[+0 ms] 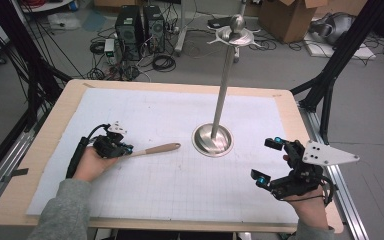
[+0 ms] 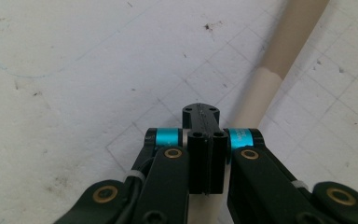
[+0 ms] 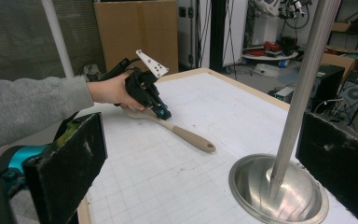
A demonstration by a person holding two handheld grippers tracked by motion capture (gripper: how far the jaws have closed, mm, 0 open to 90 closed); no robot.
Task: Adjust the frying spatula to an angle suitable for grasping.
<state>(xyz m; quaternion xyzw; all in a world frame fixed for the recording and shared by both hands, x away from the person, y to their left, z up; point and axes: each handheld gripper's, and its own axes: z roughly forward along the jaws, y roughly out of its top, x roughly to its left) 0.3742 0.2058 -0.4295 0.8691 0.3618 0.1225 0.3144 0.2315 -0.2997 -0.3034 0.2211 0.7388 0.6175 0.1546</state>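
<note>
High view: left gripper (image 1: pixel 125 150) jaws clamp the wooden spoon (image 1: pixel 155 149); right gripper (image 1: pixel 267 161) jaws gape wide.

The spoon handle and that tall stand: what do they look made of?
Spoon: probably wood or bamboo; matte, pale tan, no glare. It could be wood-look plastic.
Stand: metal, likely polished steel; the domed base reflects its surroundings and the pole has a brushed silver sheen.
</note>
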